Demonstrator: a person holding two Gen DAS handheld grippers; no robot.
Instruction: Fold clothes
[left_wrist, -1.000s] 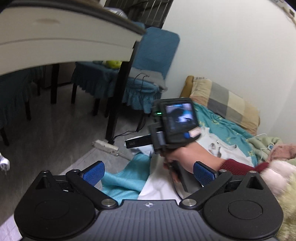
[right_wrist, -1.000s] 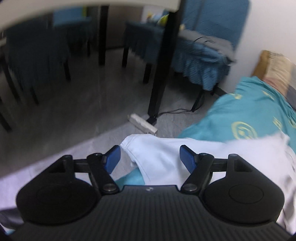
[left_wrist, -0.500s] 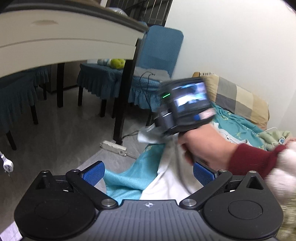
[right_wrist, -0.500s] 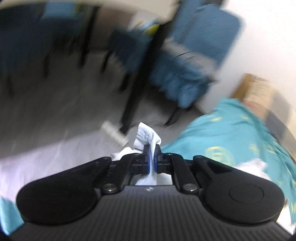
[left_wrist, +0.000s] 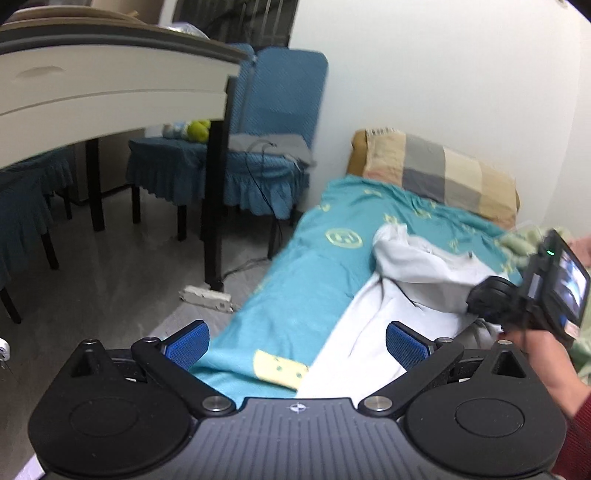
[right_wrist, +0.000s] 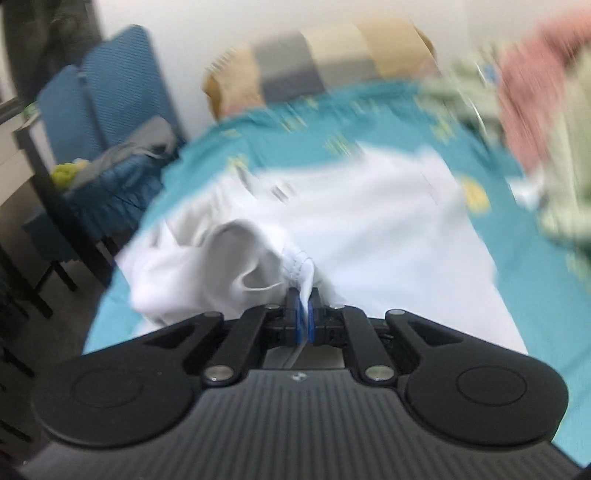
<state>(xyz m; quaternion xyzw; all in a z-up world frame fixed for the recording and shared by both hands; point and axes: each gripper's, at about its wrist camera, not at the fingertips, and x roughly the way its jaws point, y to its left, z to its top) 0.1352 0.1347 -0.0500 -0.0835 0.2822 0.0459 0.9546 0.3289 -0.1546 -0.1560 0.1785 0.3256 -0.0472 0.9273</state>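
White garment (left_wrist: 402, 291) is spread on the teal bed (left_wrist: 306, 280), its near edge close to the bedside with open floor (left_wrist: 110, 288) to the left. Right gripper (right_wrist: 304, 317) has its jaws clamped on a bunched hem, swung back over the bed since a second ago. Left gripper (left_wrist: 295, 341) hovers, jaws wide apart.

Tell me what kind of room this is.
Probably a bedroom that doubles as a living space: a bed with a teal sheet and a checked pillow stands by the wall, next to a covered chair and a table.
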